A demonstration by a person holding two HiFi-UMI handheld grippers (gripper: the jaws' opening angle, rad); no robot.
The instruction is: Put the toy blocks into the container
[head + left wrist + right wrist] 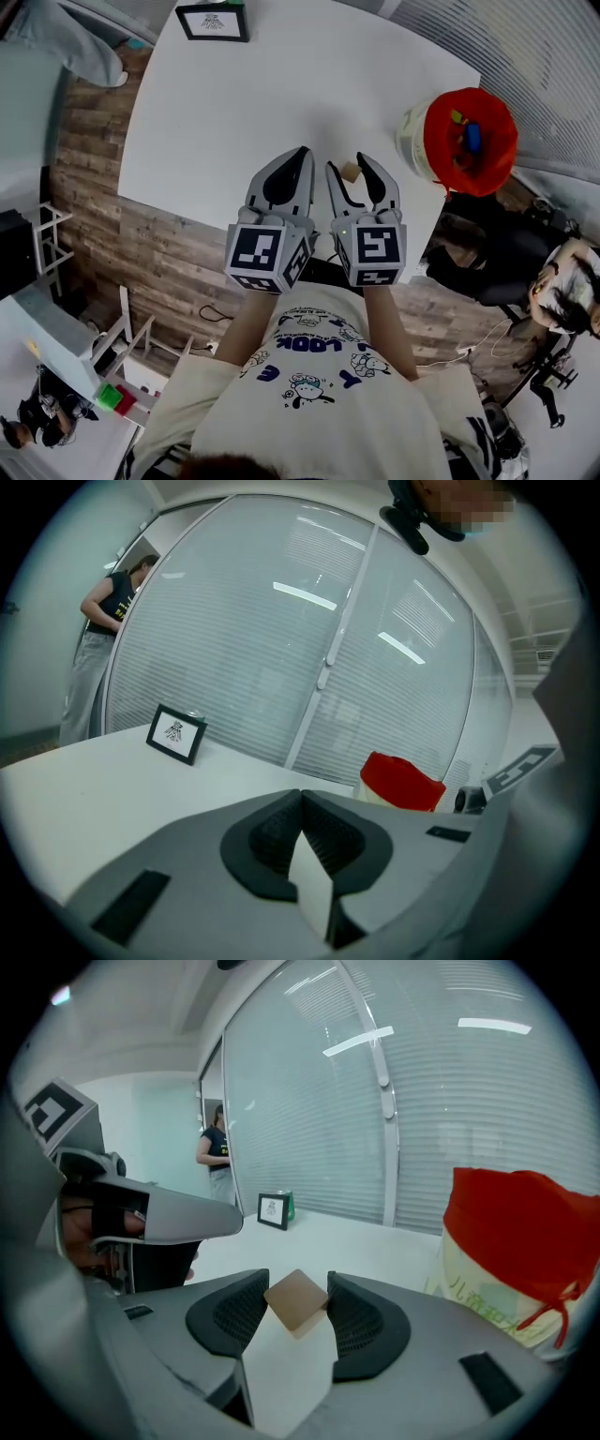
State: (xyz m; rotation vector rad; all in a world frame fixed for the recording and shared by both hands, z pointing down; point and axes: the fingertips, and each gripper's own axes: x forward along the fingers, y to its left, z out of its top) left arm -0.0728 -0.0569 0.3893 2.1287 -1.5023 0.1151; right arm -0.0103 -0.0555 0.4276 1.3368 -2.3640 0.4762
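A small tan wooden block (351, 172) sits pinched between the two pads of my right gripper (348, 165), which is shut on it above the near edge of the white table (281, 84). In the right gripper view the block (296, 1300) is turned corner-up in the right gripper (297, 1280). My left gripper (302, 153) hangs just left of it, jaws shut together with nothing between them, as the left gripper view shows too (301, 795). The container (466, 141), a pale bucket lined with a red bag, stands at the table's right edge with several coloured blocks inside.
A black-framed picture (214, 21) stands at the table's far edge. The red-lined container (520, 1232) rises close to the right of my right gripper. A person (103, 639) stands beyond the table by the blinds. A low shelf (112, 394) is on the floor at left.
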